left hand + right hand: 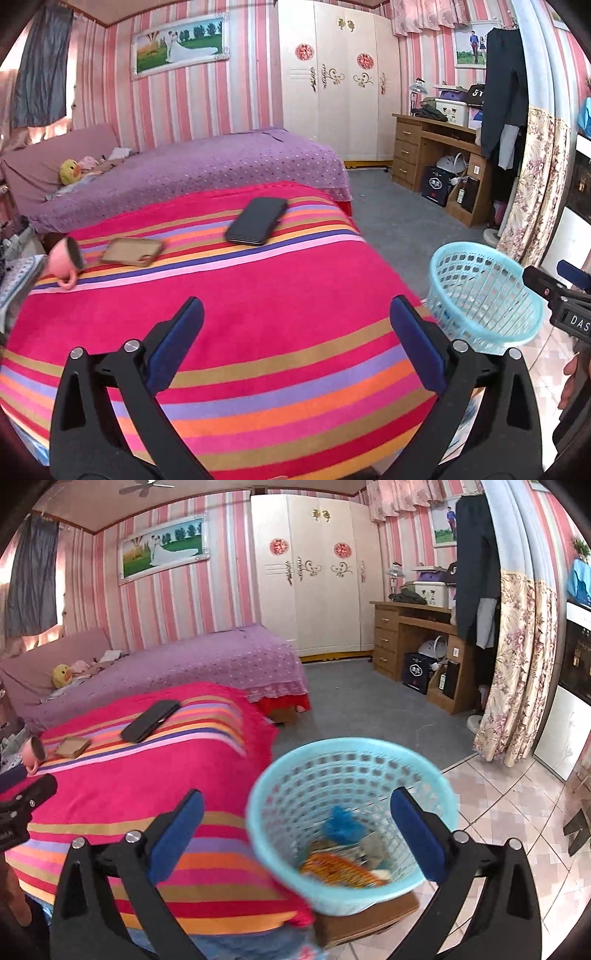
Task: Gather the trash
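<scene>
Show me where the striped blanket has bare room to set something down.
The near half of the striped blanket is bare, from the left gripper up to the items. The far strip is crowded: pink mug, brown phone case, black phone. The light blue basket borders its right edge.

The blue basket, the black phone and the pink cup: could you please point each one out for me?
blue basket (pixel 295 771): right wrist view, on the far left part of its rim.
black phone (pixel 256 220): left wrist view, on the middle of its screen.
pink cup (pixel 61 260): left wrist view, on its side wall.
</scene>
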Available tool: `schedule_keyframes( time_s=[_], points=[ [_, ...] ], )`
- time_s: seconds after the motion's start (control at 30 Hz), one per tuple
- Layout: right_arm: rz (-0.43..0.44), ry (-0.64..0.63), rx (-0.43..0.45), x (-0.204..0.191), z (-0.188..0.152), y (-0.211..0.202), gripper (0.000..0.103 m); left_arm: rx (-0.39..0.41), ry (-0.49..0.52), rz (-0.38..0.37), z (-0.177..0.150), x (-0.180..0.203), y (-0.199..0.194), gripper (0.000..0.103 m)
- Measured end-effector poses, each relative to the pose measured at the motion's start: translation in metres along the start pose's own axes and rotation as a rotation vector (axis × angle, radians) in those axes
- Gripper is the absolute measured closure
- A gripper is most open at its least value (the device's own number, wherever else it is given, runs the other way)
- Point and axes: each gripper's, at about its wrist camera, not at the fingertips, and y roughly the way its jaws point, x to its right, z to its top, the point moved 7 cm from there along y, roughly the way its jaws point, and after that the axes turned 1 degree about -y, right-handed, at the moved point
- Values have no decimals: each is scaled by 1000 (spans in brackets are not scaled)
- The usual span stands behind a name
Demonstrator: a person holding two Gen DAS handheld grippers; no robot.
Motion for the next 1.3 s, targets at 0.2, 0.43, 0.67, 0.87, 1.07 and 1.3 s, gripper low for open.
schedule_keyframes(
  time_s=[0.2, 0.43, 0.67, 0.87, 1.07, 1.3],
  points=[
    [12, -73, 21, -55, -26, -11, 5, 7, -13, 37, -20, -33, -23, 6],
    [29, -111, 78, -84, -26, -24, 5, 45, -51, 74, -33, -66, -30, 6],
    [42, -150, 110, -105, -31, -30, 5, 78, -68, 66, -34, -76, -27, 5],
    [56, -196, 144, -121, -28, -36, 5, 89, -59, 68, -35, -77, -26, 5],
    [58, -204, 151, -124, -28, -37, 5, 98, -50, 73, -34, -80, -25, 5],
    [49, -196, 166, -122, -25, -39, 5, 118, -54, 61, -31, -81, -28, 5]
  ],
)
